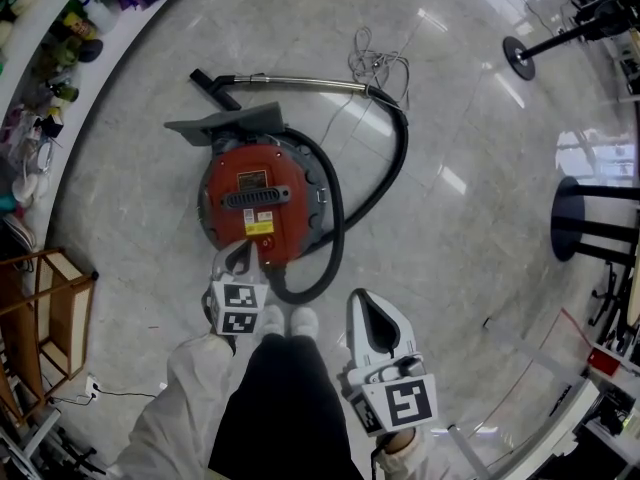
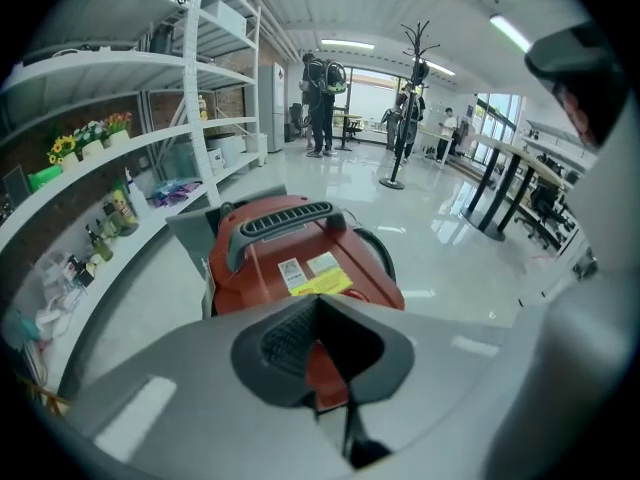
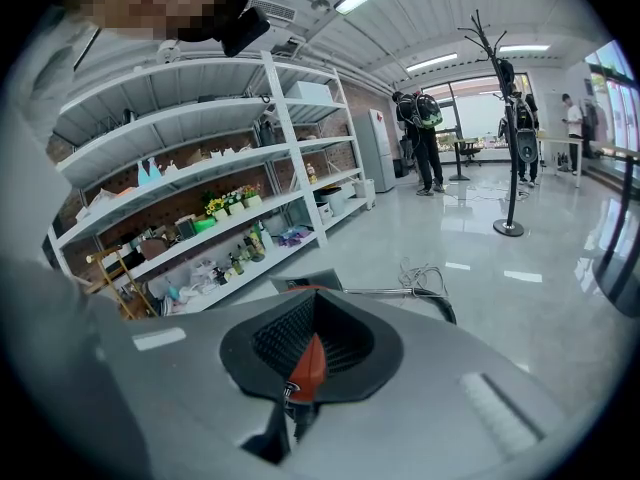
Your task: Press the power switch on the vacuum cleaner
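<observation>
In my head view the vacuum cleaner (image 1: 262,203) sits left of centre, its hose (image 1: 404,148) looping to its right, shelves (image 1: 45,58) upper left. My left gripper (image 1: 235,260) lies just below it, right gripper (image 1: 373,308) lower right.

White sleeve (image 1: 175,408), black trousers (image 1: 285,413), white shoes (image 1: 288,320); grey right gripper (image 1: 366,300).

I can read no print anywhere. The red vacuum cleaner (image 1: 262,203) carries a yellow label (image 1: 259,227), a dark plate (image 1: 251,180) and a white sticker (image 2: 292,271), all lettered too small; the marker cubes (image 1: 238,309) show only black-and-white square patterns
</observation>
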Action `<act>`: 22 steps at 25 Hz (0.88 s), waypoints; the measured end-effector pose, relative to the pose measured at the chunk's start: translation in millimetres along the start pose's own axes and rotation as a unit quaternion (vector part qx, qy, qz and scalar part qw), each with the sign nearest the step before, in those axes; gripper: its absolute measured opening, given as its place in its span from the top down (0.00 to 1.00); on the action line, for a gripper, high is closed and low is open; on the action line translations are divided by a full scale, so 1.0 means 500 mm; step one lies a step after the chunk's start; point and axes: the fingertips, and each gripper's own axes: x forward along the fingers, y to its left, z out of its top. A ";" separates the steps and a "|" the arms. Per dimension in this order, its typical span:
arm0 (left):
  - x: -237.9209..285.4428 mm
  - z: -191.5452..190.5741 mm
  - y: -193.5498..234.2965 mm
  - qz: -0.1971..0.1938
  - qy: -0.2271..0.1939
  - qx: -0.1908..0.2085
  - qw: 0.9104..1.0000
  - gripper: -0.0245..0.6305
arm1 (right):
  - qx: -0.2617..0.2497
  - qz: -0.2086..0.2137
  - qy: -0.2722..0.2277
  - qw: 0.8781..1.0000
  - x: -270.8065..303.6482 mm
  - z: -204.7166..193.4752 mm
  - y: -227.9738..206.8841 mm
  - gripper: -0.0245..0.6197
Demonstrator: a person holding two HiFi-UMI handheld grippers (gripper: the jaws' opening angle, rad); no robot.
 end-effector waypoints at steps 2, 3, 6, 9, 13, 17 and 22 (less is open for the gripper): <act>-0.007 0.015 0.002 0.002 -0.007 0.002 1.000 0.96 | 0.003 0.003 0.003 1.000 -0.002 0.000 0.002 0.96; -0.012 0.021 0.003 0.003 -0.010 0.003 1.000 0.96 | 0.006 0.006 0.006 1.000 -0.004 0.001 0.006 0.96; -0.035 0.036 0.004 0.006 -0.017 0.004 1.000 0.96 | -0.004 0.012 0.005 1.000 -0.011 0.009 0.010 0.96; -0.060 0.054 0.006 0.011 -0.025 0.005 1.000 0.96 | -0.010 0.015 -0.008 1.000 -0.019 0.030 0.011 0.96; -0.109 0.088 0.004 0.019 -0.040 0.002 0.999 0.96 | -0.011 0.019 -0.024 0.999 -0.038 0.068 0.015 0.96; -0.165 0.134 0.003 0.028 -0.062 0.005 0.998 0.96 | -0.020 0.020 -0.032 0.999 -0.066 0.097 0.014 0.96; -0.249 0.200 0.015 0.047 -0.090 0.006 0.995 0.96 | -0.019 0.024 -0.051 0.998 -0.107 0.143 0.027 0.96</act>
